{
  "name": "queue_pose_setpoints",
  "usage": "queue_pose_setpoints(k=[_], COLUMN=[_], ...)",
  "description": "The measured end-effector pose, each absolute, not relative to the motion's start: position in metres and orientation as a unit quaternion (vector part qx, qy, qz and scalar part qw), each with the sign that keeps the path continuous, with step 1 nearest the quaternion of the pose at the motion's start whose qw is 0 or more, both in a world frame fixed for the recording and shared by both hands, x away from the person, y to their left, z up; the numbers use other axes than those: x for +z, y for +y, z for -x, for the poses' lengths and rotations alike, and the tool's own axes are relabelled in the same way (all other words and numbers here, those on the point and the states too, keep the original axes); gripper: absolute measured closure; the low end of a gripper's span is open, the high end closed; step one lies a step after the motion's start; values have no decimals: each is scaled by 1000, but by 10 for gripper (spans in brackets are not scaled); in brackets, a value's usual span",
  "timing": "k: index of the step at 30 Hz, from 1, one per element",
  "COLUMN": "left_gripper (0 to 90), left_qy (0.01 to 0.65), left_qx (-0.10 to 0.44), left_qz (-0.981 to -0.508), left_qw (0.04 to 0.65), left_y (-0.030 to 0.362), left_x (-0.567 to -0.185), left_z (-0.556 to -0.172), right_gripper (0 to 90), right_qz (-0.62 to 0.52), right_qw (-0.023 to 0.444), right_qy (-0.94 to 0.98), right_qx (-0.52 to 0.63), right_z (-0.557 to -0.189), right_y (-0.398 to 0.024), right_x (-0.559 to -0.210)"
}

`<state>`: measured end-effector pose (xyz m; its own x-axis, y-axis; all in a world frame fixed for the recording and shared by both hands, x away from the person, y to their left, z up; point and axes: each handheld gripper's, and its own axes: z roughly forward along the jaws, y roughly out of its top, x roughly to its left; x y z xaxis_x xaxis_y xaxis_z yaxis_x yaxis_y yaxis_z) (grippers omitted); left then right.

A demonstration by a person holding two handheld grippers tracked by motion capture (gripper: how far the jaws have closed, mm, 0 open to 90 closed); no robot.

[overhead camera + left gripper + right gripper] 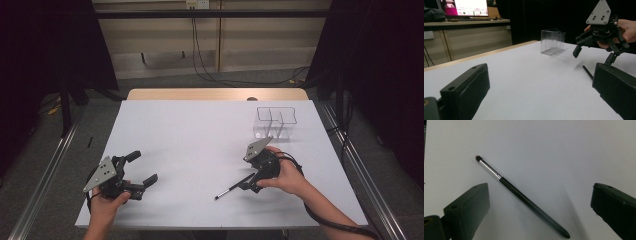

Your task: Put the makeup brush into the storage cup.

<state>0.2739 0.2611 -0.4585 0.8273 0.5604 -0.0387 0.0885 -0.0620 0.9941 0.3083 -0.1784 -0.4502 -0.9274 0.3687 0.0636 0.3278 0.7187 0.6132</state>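
- Jaws of the right gripper point(248, 185) are spread wide apart, and nothing is clamped between them; in the right gripper view they are seen on either side of a brush point(521, 195), neither one touching it.
- That brush is laid flat on the white table point(200, 135), in the near right part; its black handle is angled, a silver ferrule and a small dark tip being seen at the far end; in the high view the tip is pointed toward the person's left.
- Jaws of the left gripper point(145, 167) are likewise held apart and empty; the gripper is held low at the near left of the table, well apart from the brush.
- A clear divided box point(275, 122) is stood upright at the far right of the table, beyond the right gripper.
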Motion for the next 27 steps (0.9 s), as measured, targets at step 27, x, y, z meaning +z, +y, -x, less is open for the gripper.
queue_pose_setpoints(k=[27], left_gripper=[10], left_qy=[232], left_qx=[179], left_qz=[-704], left_qw=[647], left_y=[260], left_x=[-460], left_z=[-275], right_gripper=[84], right_qz=[-146], right_qw=[12], right_qy=[961], right_qx=[236], right_z=[-311], right_y=[-158], right_x=[-457])
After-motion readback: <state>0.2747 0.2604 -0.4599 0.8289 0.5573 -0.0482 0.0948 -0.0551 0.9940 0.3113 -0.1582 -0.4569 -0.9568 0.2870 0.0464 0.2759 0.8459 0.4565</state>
